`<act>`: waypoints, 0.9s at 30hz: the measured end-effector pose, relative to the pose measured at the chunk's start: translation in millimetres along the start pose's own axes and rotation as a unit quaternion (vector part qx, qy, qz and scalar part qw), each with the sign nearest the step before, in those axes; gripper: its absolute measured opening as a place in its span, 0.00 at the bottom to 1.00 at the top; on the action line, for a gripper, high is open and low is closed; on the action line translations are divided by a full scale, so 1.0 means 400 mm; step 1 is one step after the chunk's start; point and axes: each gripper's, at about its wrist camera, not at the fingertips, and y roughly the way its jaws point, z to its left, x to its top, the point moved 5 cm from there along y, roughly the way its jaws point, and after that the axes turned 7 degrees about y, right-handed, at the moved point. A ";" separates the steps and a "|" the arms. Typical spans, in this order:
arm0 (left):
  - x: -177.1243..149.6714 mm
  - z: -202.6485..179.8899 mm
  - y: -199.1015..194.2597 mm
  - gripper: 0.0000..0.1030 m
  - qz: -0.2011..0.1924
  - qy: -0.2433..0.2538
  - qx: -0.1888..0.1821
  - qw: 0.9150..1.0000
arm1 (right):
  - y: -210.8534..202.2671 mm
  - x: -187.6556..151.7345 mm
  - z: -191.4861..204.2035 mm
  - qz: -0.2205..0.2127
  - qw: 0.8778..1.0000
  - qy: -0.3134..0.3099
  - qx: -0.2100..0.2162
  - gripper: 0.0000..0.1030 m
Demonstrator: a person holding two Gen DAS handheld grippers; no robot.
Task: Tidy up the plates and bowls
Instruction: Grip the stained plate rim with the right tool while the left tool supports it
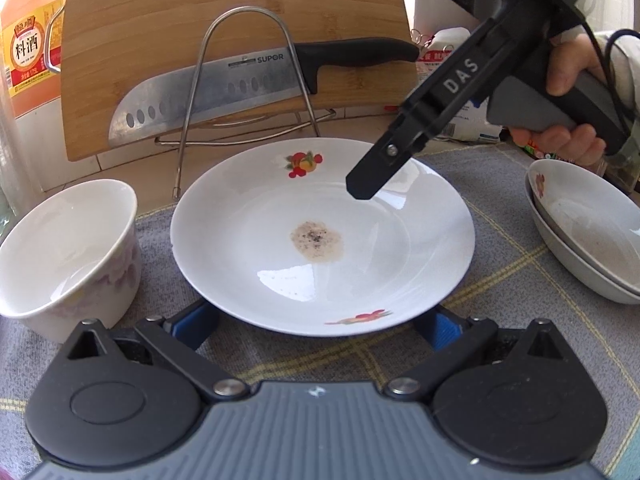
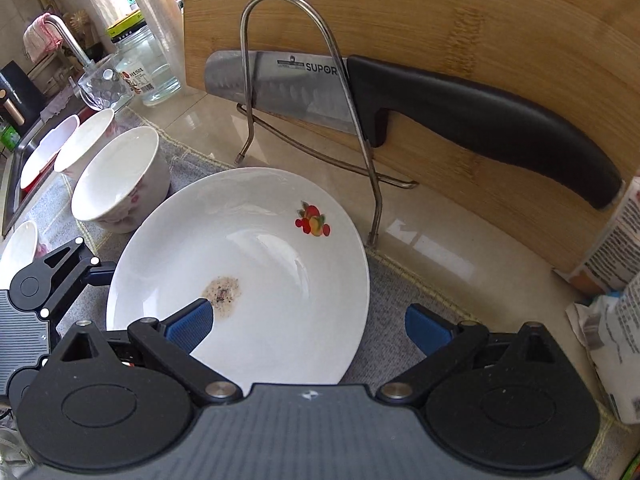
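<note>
A white ceramic plate with fruit decals and a brown speckled stain at its centre [image 1: 320,236] lies flat on a grey cloth mat with yellow check lines [image 1: 500,280] that covers the beige stone worktop [image 2: 460,248]. The plate sits near the mat's rear edge, just in front of a bent steel wire rack [image 1: 244,80]. The rack holds a steel-bladed kitchen knife with a black handle [image 1: 248,92] against a bamboo cutting board [image 1: 168,40] leaning upright at the back of the worktop.

The left gripper [image 1: 320,326] is low at the plate's near rim, its blue-padded fingers [image 1: 196,320] spread wide, one on each side of the rim; whether the pads touch the plate cannot be told. The right gripper [image 2: 312,326], held by a hand [image 1: 568,80], hangs tilted above the plate's right side with its fingers also apart: the left pad is over the plate's interior, the right pad over the mat beyond the rim.

A white deep bowl with pink flower print [image 1: 68,256] stands on the mat just left of the plate. Two more such bowls [image 2: 84,144] line up behind it toward the steel sink [image 2: 16,168]. Two shallow white dishes, stacked [image 1: 588,232], rest at the mat's right edge. An orange-labelled bottle of cooking wine [image 1: 32,48] stands at the rear left corner.
</note>
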 end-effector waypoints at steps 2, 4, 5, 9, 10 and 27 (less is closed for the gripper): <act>-0.002 -0.002 -0.002 1.00 -0.002 0.000 0.000 1.000 | 0.025 0.016 -0.002 0.009 1.000 -0.005 0.018 1.00; -0.006 -0.003 -0.004 1.00 -0.005 0.002 0.000 1.000 | 0.038 0.025 0.000 0.012 0.999 -0.006 0.032 1.00; -0.008 -0.004 -0.006 1.00 -0.006 0.002 0.000 1.000 | 0.038 0.025 0.000 0.012 0.999 -0.006 0.032 1.00; -0.013 -0.005 -0.009 1.00 -0.010 0.003 -0.001 1.000 | 0.060 0.049 0.011 0.017 0.998 -0.013 0.059 1.00; -0.014 -0.005 -0.010 1.00 -0.011 0.003 -0.001 1.000 | 0.063 0.055 0.014 0.017 0.998 -0.014 0.064 1.00; -0.012 -0.009 -0.011 1.00 -0.013 0.009 -0.005 1.000 | 0.083 0.093 0.029 0.033 0.993 -0.007 0.113 1.00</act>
